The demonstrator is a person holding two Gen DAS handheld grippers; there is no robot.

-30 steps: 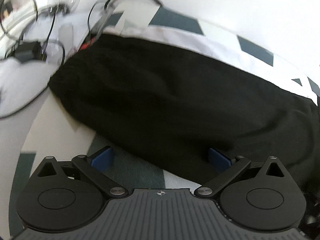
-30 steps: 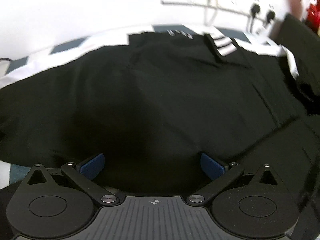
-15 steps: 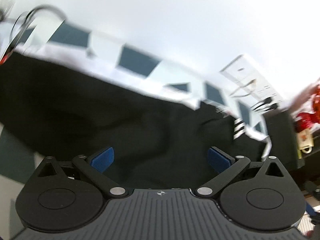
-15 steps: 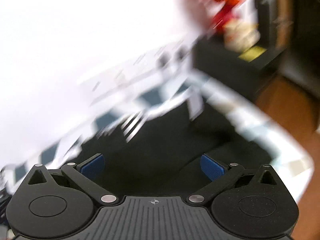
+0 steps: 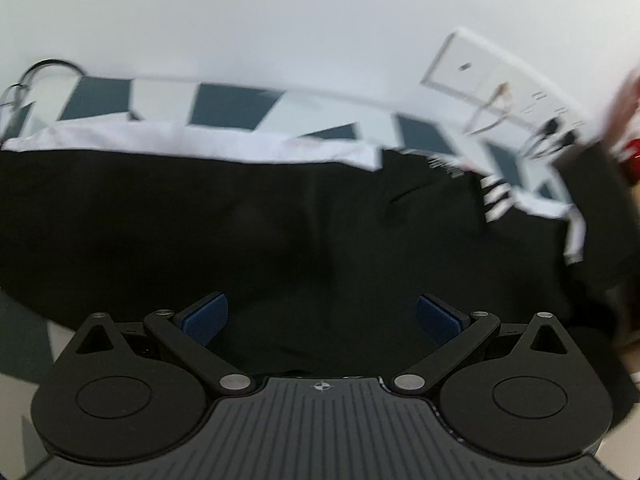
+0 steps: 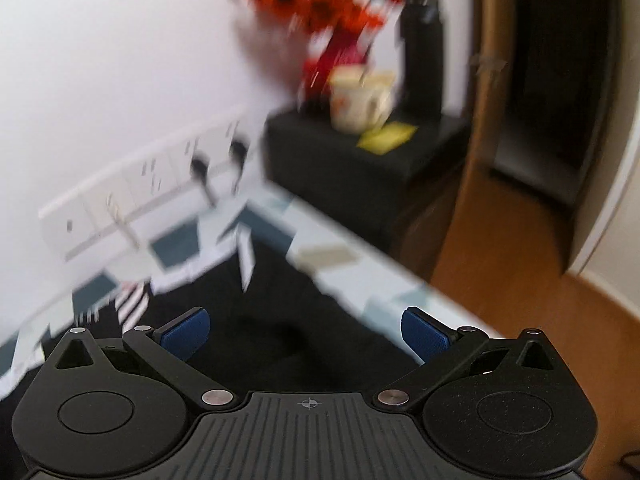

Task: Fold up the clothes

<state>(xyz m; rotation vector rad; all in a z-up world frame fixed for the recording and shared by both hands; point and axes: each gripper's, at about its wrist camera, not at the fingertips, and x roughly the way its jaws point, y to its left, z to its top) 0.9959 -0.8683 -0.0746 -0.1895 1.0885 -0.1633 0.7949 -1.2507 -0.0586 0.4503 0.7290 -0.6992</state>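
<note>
A: Where the black garment (image 5: 280, 240) is spread ahead of the left gripper (image 5: 322, 316), which is held wide with nothing between its pads, how is it judged to handle?

B: Soft and limp; an edge should be pinched. The right gripper (image 6: 304, 330) is also wide, with the cloth's striped corner (image 6: 134, 300) ahead to its left.
</note>
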